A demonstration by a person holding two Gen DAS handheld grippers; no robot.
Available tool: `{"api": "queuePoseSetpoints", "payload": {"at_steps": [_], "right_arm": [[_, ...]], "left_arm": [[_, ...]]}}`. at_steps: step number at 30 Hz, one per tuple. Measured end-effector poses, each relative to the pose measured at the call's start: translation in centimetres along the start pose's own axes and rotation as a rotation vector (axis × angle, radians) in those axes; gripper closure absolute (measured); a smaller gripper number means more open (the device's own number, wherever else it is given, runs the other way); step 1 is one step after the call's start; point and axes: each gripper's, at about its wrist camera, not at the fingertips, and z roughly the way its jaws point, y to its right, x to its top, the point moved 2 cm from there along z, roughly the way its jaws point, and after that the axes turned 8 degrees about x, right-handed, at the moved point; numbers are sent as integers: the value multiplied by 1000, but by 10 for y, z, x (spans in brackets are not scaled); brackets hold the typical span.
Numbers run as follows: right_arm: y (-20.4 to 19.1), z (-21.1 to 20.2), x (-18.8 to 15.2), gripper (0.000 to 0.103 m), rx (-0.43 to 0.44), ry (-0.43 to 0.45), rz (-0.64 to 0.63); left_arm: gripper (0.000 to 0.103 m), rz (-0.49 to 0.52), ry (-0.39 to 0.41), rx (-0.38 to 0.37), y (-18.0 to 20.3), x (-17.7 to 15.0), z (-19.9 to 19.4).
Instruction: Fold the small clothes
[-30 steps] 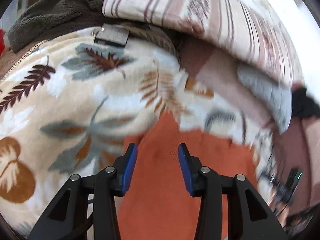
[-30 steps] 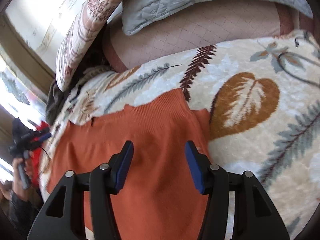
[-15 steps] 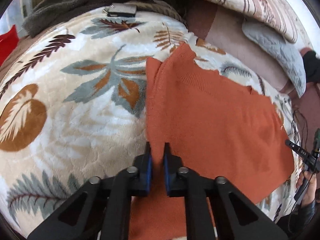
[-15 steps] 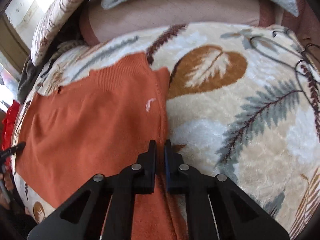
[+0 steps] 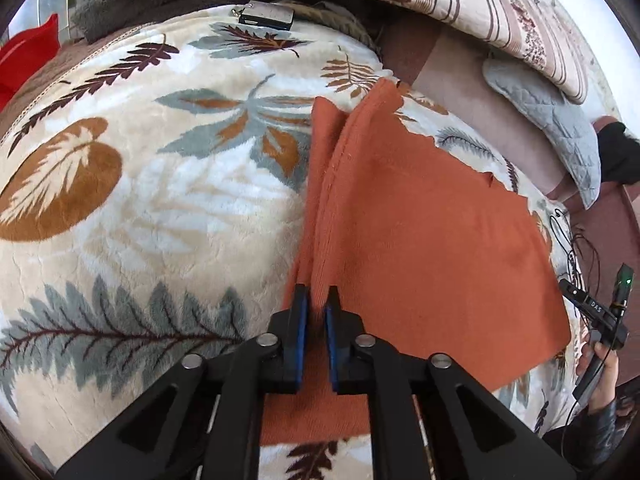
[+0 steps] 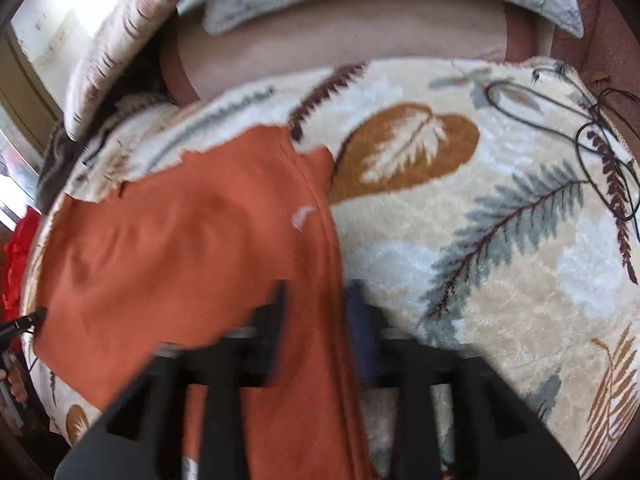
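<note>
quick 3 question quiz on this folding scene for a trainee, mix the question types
1. True or false: the left gripper is shut on the left edge of the orange garment.
2. Multiple choice: the right gripper is A) shut tight, B) open, fingers either side of the garment's edge, C) out of view.
3. Fill in: the garment lies on a blanket printed with ____.

Key: 1 true; 2 B; 3 leaves
</note>
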Motion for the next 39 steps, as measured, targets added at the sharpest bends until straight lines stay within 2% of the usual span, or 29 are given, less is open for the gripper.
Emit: {"api": "queuePoseSetpoints", "payload": {"at_steps": [2, 4, 5, 6, 9, 11, 12, 14, 15, 17, 18, 20, 23, 26, 27, 28, 29, 30, 35, 39], "right_arm": [[-7, 6, -4, 45, -13, -33, -23], [-11, 23, -10, 45, -33, -101, -48], [-12, 32, -13, 63, -47, -133, -57], [-17, 36, -14, 73, -61, -148, -72], [-29, 22, -2, 79, -113, -102, -159], [-32, 14, 15, 78, -98, -52, -178], [-31, 14, 26, 73, -86, -37, -169], [-28, 21, 49, 68, -48, -16, -143], [-28, 25, 59, 68, -30, -4, -139], [-29, 37, 76, 64, -5, 17, -129], [-27, 48, 86, 58, 7, 22, -112], [-28, 61, 95, 54, 34, 21, -96], [-27, 85, 103, 53, 37, -7, -93], [-22, 107, 101, 54, 21, -52, -93], [-22, 112, 100, 55, 15, -57, -98], [-22, 112, 101, 61, 8, -46, -104], [-25, 110, 101, 81, 23, -35, -111], [-28, 106, 103, 95, 21, -16, -118], [-23, 88, 115, 95, 24, 97, -113], [-6, 108, 114, 95, -10, 61, -81]], "left_arm": [[84, 33, -17, 26, 2, -3, 3], [93, 73, -44, 75, 6, -7, 9], [96, 80, -44, 85, 7, -7, 8], [100, 82, -38, 86, 8, -7, 6], [100, 86, 7, 76, 6, -4, -10], [99, 95, 54, 67, 10, 7, -24], [97, 110, 77, 66, 14, 15, -29], [89, 169, 105, 71, 28, 35, -31], [76, 194, 107, 75, 36, 47, -28], [59, 223, 111, 74, 48, 72, -17], [59, 228, 123, 83, 52, 84, -11], [59, 223, 126, 100, 59, 113, 9], [59, 208, 90, 108, 63, 142, 45], [63, 188, 30, 134, 64, 157, 86], [83, 181, 14, 150, 63, 158, 95], [99, 161, 8, 164, 61, 158, 104], [97, 138, 20, 157, 58, 157, 106], [98, 120, 43, 148, 56, 156, 104], [98, -2, 147, 124, 38, 154, 94], [98, -18, 182, 160, 34, 149, 102]]}}
